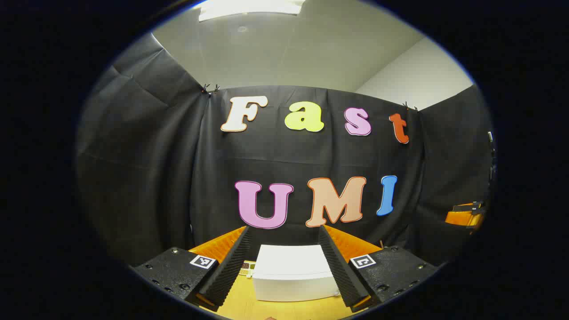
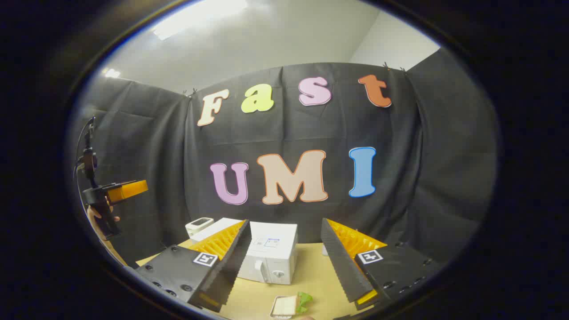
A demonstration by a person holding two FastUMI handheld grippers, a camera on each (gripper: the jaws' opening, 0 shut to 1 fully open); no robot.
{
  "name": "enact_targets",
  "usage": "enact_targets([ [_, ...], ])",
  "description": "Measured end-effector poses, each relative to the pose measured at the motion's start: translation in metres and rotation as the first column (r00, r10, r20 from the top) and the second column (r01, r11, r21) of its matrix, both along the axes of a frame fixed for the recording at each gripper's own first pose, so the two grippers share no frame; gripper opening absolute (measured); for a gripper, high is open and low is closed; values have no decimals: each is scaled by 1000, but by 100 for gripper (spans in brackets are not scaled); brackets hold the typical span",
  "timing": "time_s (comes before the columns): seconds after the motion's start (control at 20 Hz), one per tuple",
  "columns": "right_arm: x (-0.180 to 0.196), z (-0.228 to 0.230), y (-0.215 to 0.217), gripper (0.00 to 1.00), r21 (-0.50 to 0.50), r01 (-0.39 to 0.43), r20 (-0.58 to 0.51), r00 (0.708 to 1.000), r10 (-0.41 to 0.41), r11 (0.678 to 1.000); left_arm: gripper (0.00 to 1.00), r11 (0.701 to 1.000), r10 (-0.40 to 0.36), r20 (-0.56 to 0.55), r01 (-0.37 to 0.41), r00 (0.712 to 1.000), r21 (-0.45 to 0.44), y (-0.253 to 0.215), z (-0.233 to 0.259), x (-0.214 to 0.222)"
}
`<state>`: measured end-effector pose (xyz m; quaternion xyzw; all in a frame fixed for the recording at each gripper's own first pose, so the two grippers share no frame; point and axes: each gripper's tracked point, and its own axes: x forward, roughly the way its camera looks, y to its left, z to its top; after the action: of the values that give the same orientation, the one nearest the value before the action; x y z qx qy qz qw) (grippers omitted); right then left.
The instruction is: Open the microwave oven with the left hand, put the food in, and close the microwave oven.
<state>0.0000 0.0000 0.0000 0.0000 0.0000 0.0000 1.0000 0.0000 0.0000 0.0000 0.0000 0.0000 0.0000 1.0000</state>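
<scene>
I hold my left claw [image 1: 284, 271] and right claw [image 2: 286, 271] wide open and empty above the table [image 2: 311, 275], facing the shut microwave oven [image 2: 266, 258]; the sandwich [image 2: 291, 306] lies just before it, within reach.

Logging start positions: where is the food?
In the right gripper view, the sandwich tray lies on the table, just in front of the closed microwave.

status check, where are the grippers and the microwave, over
Both grippers, left and right, open, raised, holding nothing. White box-shaped microwave oven shut on the wooden table. Sandwich tray waiting in front.
</scene>
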Motion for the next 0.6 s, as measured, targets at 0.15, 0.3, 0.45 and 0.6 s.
enact_targets([
  [0.15,-1,2,3,92,27,-32,9,999,32,999,94,1000,27,17,-27,999,10,9,4,2],
  [0.3,-3,6,-8,92,31,-15,16,1000,14,999,92,999,42,33,-42,999,20,11,5,3],
  [0.45,-7,11,-15,92,21,9,23,1000,-10,1000,94,999,33,27,-34,999,24,8,4,4],
  [0.6,-13,13,-17,98,17,12,29,999,-12,1000,92,999,28,17,-29,999,25,5,-1,3],
])
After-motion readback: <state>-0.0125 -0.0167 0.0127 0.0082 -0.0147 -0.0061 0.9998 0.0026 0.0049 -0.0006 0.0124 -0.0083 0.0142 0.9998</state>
